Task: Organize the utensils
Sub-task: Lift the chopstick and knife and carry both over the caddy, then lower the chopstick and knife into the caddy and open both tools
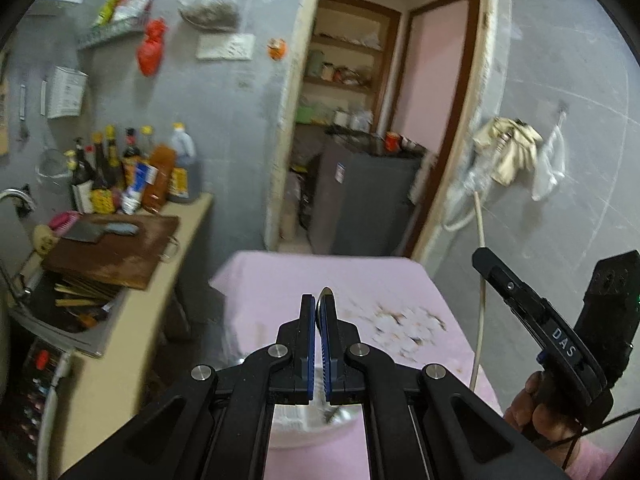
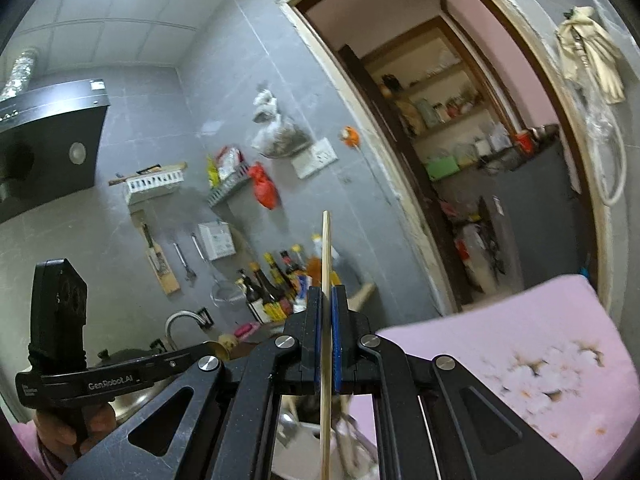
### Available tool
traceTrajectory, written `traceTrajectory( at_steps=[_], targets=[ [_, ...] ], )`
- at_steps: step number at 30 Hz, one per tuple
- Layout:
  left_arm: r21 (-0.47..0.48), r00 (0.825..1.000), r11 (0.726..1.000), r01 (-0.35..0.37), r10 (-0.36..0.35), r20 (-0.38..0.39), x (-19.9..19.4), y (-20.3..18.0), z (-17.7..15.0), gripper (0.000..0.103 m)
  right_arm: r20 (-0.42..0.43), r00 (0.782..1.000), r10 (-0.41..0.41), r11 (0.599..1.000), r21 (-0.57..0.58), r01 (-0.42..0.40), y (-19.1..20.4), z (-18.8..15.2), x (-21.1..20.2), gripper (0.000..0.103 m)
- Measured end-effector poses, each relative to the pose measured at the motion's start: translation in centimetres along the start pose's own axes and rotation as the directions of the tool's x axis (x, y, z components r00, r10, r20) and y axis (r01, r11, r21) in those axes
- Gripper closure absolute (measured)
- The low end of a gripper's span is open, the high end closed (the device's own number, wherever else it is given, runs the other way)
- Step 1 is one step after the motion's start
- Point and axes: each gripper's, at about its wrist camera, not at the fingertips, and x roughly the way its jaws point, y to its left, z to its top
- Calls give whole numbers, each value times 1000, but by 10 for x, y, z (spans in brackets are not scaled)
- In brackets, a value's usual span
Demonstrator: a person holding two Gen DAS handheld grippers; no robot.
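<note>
Nearby, bottles crowd the counter beside the pink-clothed table.

Pink floral tablecloth over a table. Brown wooden chopping board on the beige counter, a grey-handled cleaver lying on it. Cluster of dark sauce bottles against the grey tiled wall, beside a large plastic jug. Red plastic bag hanging below a metal wall rack. Chrome tap. Black range hood. Cream cloth on a wall hook. Dark grey cabinet beyond the doorway.
</note>
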Motion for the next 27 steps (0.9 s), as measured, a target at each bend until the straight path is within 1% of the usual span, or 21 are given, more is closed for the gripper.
traceTrajectory(
  at_steps=[2, 6, 9, 13, 17, 19, 24, 27],
  targets=[
    [5, 999, 999, -43, 43, 29, -4, 12, 5, 100, 24, 1000, 13, 1000, 2, -13, 6, -1, 9, 99],
    [2, 992, 994, -110, 109, 62, -5, 34, 10, 100, 48, 999, 8, 1000, 24, -10, 14, -9, 26, 99],
    [-13, 987, 989, -145, 146, 68, -1, 52, 9, 100, 76, 997, -33, 999, 42, 30, 15, -18, 37, 99],
    [-16, 979, 982, -190, 191, 73, 10, 69, 8, 100, 103, 987, -120, 993, 37, 117, 18, -34, 48, 99],
    [8, 973, 976, -216, 215, 82, 21, 77, 4, 100, 111, 971, -211, 977, -8, 214, 25, -47, 61, 99],
    [5, 974, 977, -215, 214, 76, 29, 79, 2, 100, 110, 962, -250, 966, -41, 255, 31, -53, 68, 99],
    [-19, 976, 978, -208, 209, 63, 43, 88, -3, 100, 118, 942, -315, 938, -114, 328, 41, -63, 73, 99],
    [3, 976, 977, -211, 211, 61, 49, 86, -9, 100, 114, 935, -337, 926, -142, 351, 46, -69, 75, 99]
  ],
)
